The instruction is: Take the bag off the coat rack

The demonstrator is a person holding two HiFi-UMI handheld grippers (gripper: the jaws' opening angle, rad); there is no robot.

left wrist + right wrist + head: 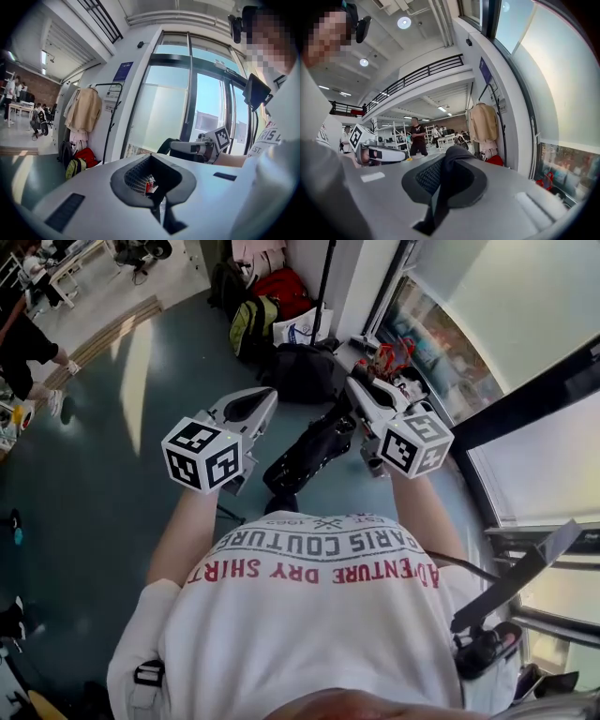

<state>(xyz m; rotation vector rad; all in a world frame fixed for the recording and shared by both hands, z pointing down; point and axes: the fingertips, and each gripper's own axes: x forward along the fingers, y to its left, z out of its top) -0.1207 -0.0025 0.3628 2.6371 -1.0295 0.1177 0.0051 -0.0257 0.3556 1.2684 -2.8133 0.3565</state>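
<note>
A black bag [309, 456] hangs between my two raised grippers, in front of the person's chest. Its dark strap [444, 183] runs up through my right gripper [449, 154], which is shut on it. In the head view my right gripper [354, 388] sits just right of the bag. My left gripper [268, 396] is held level to the left of the bag, shut, with nothing in it. The black coat rack [112, 117] stands by the white wall, apart from both grippers, with a beige coat [84, 110] on it. The same coat [483, 122] shows in the right gripper view.
At the rack's foot lie a red bag [281, 287], a yellow-green backpack [248, 324], a white bag [300, 329] and a black bag [305, 371]. Tall windows [525, 306] run along the right. A person [28, 343] stands at the far left on the blue-grey floor [103, 493].
</note>
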